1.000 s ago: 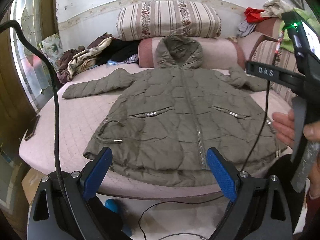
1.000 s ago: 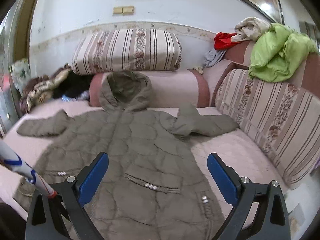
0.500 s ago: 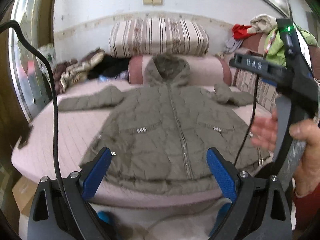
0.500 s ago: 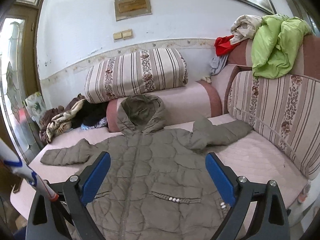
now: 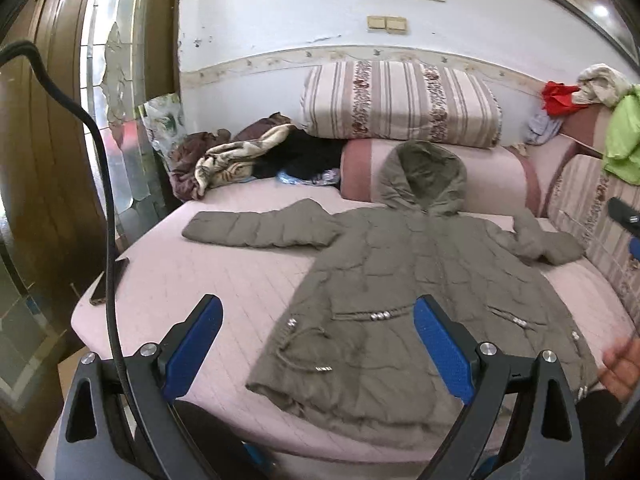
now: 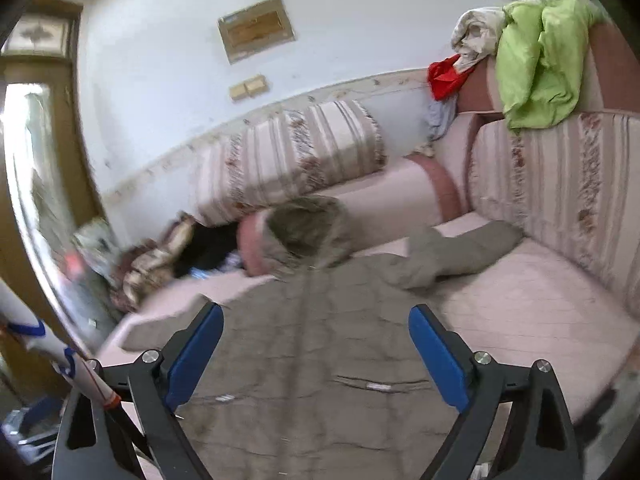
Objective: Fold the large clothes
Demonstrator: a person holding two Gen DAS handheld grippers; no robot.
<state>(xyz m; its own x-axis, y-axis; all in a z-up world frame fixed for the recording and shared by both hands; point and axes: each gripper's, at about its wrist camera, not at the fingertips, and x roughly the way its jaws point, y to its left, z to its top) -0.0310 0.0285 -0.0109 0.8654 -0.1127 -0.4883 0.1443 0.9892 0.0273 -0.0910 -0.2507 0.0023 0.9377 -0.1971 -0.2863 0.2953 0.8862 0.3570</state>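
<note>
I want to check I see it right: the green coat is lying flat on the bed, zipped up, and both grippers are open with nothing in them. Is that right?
Nearly. The coat is olive-brown, not green, as the left wrist view shows. It does lie flat on the bed, zipped, and the left gripper and right gripper are both open and hold nothing.

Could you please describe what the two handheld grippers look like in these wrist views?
Both look alike: the left gripper and right gripper have black angular frames with triangular cut-outs, silver screws, and flat blue pads on the fingers. A black cable curves past the left one.
</note>
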